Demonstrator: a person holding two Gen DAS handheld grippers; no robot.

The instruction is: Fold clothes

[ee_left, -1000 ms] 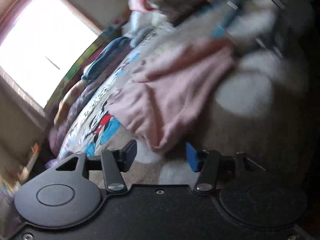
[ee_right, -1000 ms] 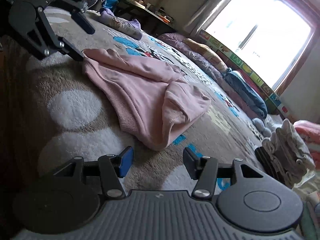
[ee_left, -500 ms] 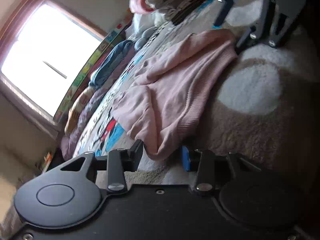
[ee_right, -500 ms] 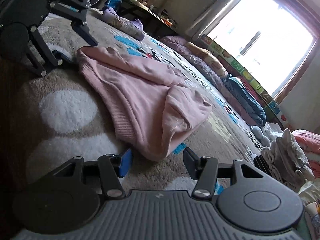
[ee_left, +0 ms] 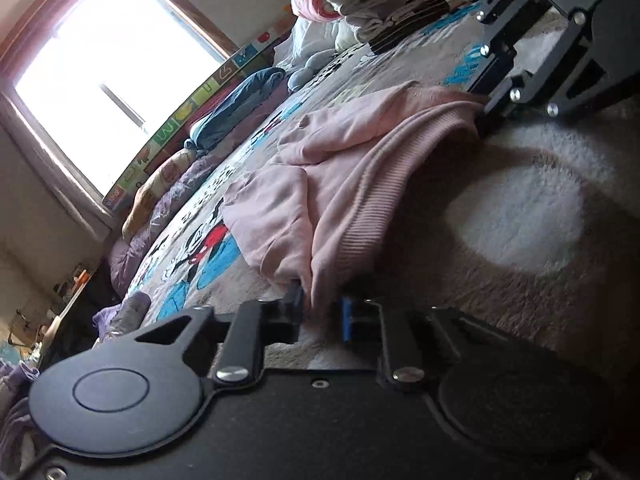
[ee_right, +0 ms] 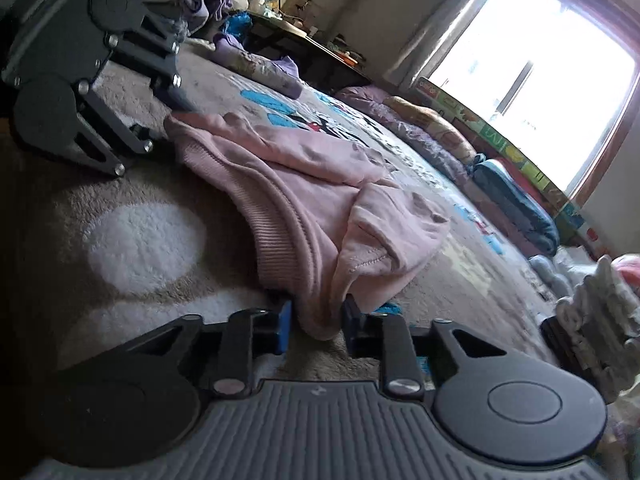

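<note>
- In the left wrist view, I see the pink top (ee_left: 340, 184) lying crumpled on the blanket (ee_left: 516, 228), in the middle of the frame.
- My left gripper (ee_left: 320, 312) has its two fingers on both sides of one hem corner, at the lower centre. The cloth sits between the pads, but a small gap remains, so I judge the jaws are not yet fully closed.
- In the right wrist view, my right gripper (ee_right: 314, 320) stands the same way around the other hem corner, with the cloth filling most of the gap.
- At the upper right of the left view there is a stack (ee_left: 392, 4) of folded clothes, so some pieces are done.
- I think this top is not folded at all; gripping, spreading and folding are all left.
</note>
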